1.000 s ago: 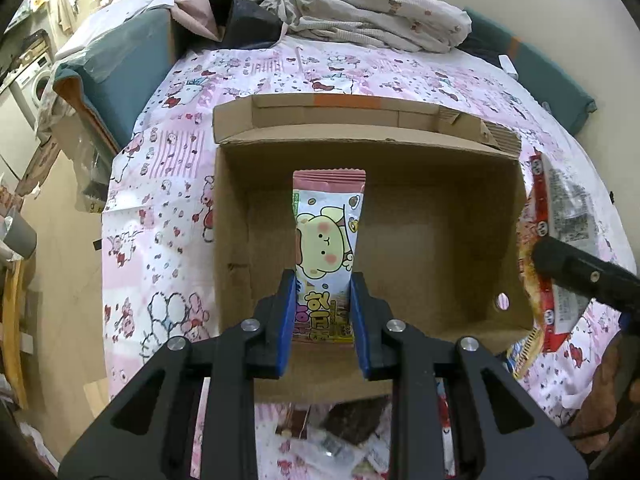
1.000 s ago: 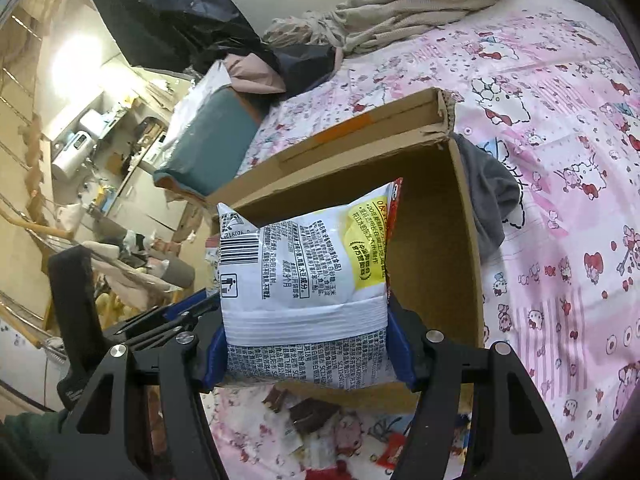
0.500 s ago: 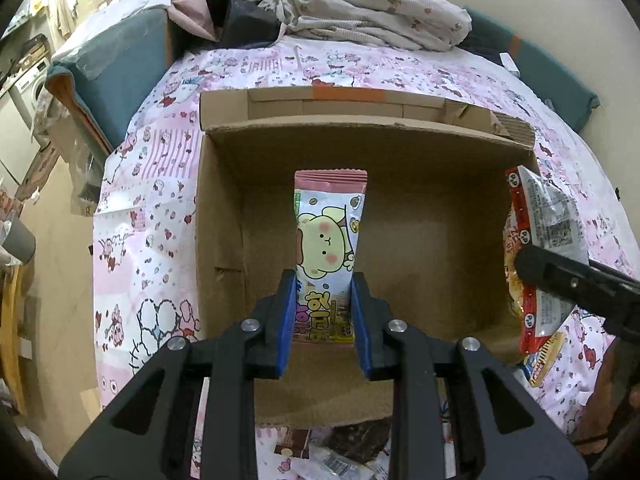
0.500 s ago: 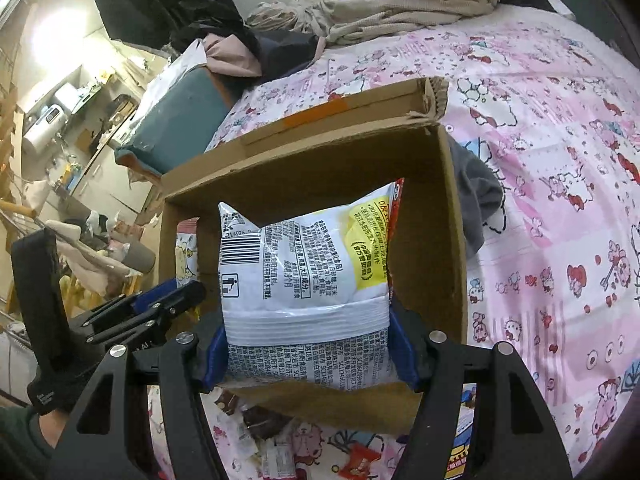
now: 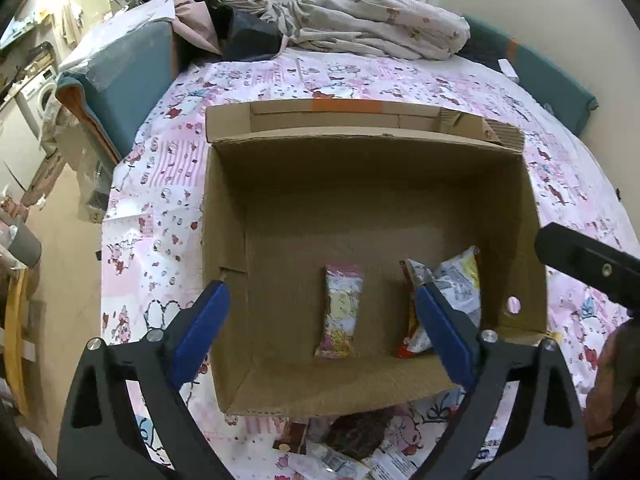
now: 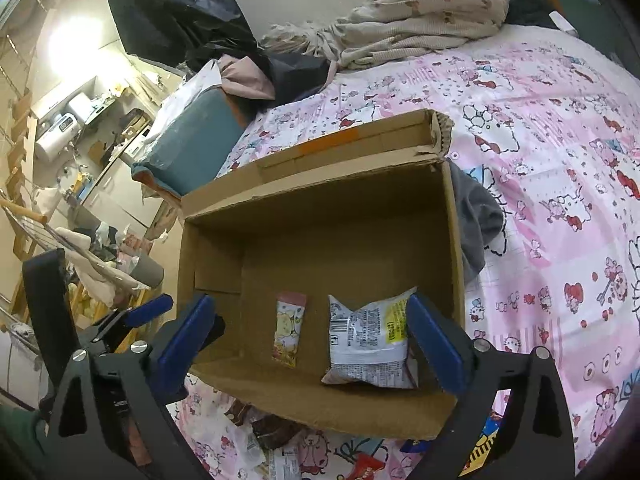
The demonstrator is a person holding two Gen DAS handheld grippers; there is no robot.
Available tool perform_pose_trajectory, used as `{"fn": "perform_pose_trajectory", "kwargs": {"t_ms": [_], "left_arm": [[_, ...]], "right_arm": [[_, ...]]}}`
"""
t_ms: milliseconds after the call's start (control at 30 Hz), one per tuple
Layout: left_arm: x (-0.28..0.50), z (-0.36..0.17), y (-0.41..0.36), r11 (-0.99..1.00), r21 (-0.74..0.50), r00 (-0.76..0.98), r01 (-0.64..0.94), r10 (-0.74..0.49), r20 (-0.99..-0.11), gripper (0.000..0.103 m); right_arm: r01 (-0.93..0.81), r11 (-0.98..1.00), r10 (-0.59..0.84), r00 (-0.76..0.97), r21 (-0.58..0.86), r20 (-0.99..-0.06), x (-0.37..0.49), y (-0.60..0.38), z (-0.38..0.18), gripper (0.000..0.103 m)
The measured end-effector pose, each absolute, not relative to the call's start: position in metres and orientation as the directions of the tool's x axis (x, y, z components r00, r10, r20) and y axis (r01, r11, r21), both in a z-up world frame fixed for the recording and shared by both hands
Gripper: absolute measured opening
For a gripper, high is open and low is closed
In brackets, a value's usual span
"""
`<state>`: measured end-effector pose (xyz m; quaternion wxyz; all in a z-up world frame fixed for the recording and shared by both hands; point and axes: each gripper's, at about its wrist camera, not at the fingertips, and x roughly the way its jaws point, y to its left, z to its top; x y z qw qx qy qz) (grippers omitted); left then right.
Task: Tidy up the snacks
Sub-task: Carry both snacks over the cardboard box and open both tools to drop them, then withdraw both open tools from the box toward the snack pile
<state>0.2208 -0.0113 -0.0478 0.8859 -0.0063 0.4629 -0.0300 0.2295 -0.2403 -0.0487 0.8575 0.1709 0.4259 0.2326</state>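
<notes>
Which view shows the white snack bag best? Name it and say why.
The right wrist view: the white snack bag lies flat in the cardboard box, its printed back fully visible. In the left wrist view the left gripper's blue finger covers part of it.

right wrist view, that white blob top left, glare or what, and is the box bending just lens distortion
Right wrist view: the blob is a blown-out bright light by the kitchen area, with detail washed out; the cardboard box edges bow from the fisheye. Left wrist view: evenly lit, no glare, the same box bulges too.
</notes>
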Motion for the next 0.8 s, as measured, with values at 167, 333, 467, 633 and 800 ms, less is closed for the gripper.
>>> {"fn": "perform_pose_trajectory", "kwargs": {"t_ms": [167, 333, 467, 633, 800], "left_arm": [[0.21, -0.037, -0.007, 0.999, -0.029, 0.6, 0.039, -0.047, -0.799, 0.093], [0.198, -0.028, 0.0, 0.999, -0.032, 0.624, 0.021, -0.038, -0.781, 0.093], [0.191, -0.024, 0.003, 0.999, -0.041, 0.605, 0.013, -0.04, -0.796, 0.093], [0.175, -0.017, 0.011, 0.999, -0.045, 0.615, -0.012, -0.028, -0.788, 0.093], [0.162, -0.012, 0.018, 0.998, -0.051, 0.614, -0.022, -0.027, -0.789, 0.093]], "right_arm": [[-0.243, 0.843, 0.528, 0.549, 0.48, -0.648, 0.219, -0.246, -0.041, 0.099], [-0.244, 0.848, 0.52, 0.553, 0.47, -0.651, 0.207, -0.25, -0.033, 0.099], [-0.244, 0.854, 0.512, 0.557, 0.46, -0.654, 0.199, -0.249, -0.022, 0.099], [-0.246, 0.858, 0.505, 0.559, 0.451, -0.657, 0.18, -0.249, -0.009, 0.099], [-0.203, 0.856, 0.501, 0.55, 0.475, -0.669, 0.158, -0.259, -0.006, 0.099]]}}
